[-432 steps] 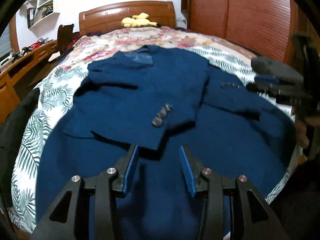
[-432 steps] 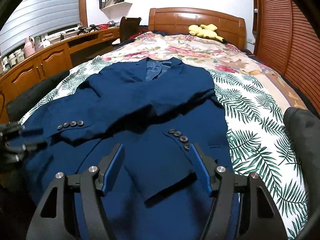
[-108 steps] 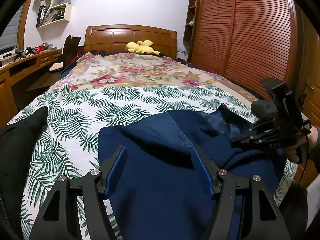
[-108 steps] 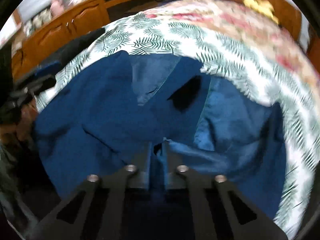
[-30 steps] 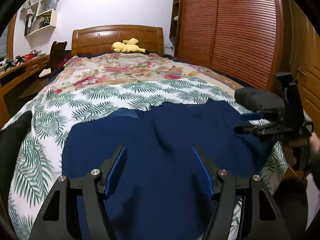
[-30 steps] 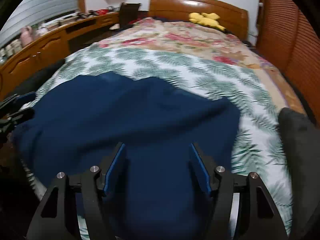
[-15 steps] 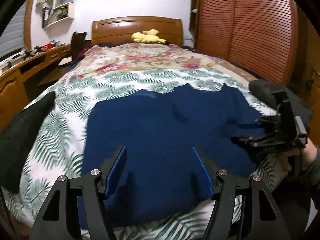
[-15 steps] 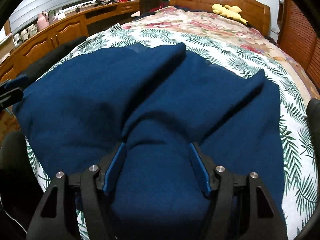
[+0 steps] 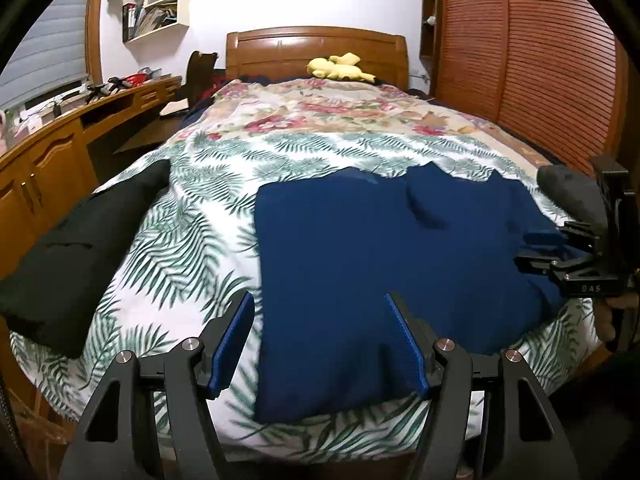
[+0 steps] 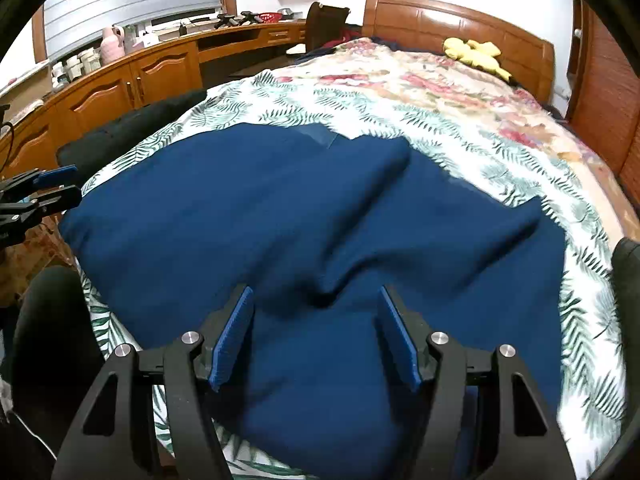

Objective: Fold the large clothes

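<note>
Even indoor light; fisheye-bent edges, slight blur.

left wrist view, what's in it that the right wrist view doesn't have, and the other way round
Only the left wrist view shows the slatted wardrobe doors broadly, and the right claw seen from the side over the garment's right edge.

Only the right wrist view shows the pink jug on the counter, and the left claw beside the garment's left edge.

Both show the folded navy garment on the leaf-print bedspread, a black garment at the left, the yellow soft toy by the headboard, and open, empty jaws.
</note>
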`<state>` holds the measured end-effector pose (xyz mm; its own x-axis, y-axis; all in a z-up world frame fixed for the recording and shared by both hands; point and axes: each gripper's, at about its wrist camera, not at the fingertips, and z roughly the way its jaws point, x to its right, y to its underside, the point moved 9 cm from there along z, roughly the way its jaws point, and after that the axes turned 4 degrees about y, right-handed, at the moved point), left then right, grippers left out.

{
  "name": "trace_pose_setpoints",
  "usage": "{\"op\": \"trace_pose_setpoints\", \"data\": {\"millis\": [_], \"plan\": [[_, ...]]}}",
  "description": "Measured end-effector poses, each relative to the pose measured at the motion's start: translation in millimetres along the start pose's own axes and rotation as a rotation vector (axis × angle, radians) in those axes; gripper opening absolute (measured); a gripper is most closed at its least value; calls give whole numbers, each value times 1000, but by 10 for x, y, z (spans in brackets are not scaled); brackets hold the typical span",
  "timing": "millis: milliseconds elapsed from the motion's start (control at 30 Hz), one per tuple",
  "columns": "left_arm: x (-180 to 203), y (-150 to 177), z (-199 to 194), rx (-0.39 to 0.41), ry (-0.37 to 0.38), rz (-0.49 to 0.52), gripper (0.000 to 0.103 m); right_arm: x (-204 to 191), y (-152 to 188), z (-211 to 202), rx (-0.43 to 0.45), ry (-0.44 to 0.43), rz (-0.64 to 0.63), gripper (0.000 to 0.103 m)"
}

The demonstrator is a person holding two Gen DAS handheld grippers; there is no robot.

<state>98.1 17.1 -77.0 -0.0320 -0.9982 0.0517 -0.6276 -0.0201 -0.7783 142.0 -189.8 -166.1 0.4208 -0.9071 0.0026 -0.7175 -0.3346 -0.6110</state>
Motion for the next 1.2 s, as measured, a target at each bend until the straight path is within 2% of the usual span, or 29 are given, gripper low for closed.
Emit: {"op": "trace_pose_setpoints", "data": {"millis": [133,333,600,867,933,967,1100,1200], "plan": [[-98,132,-52,-28,-14,-24,68,-47,109,108,-37,-12,-2,66],[-211,311,-52,-86,-15,-66,68,-45,153,159,-27,-5,-10,66],[-136,436,63,-134,48,-120,68,-47,158,165,-22,5,-20,66],[-89,472,130,-129,72,-146,68,-63,163,146,-17,10,-28,66],[-65,466,130,-128,84,-149,60,-65,158,146,-17,12,-28,66],[-46,458,163,-130,99,-148,49,-65,160,145,-16,11,-29,66],[54,392,146,-134,108,-122,20,-72,157,132,-16,11,-29,66],[152,245,75,-105,95,-83,14,-72,155,130,-16,10,-29,66]]}}
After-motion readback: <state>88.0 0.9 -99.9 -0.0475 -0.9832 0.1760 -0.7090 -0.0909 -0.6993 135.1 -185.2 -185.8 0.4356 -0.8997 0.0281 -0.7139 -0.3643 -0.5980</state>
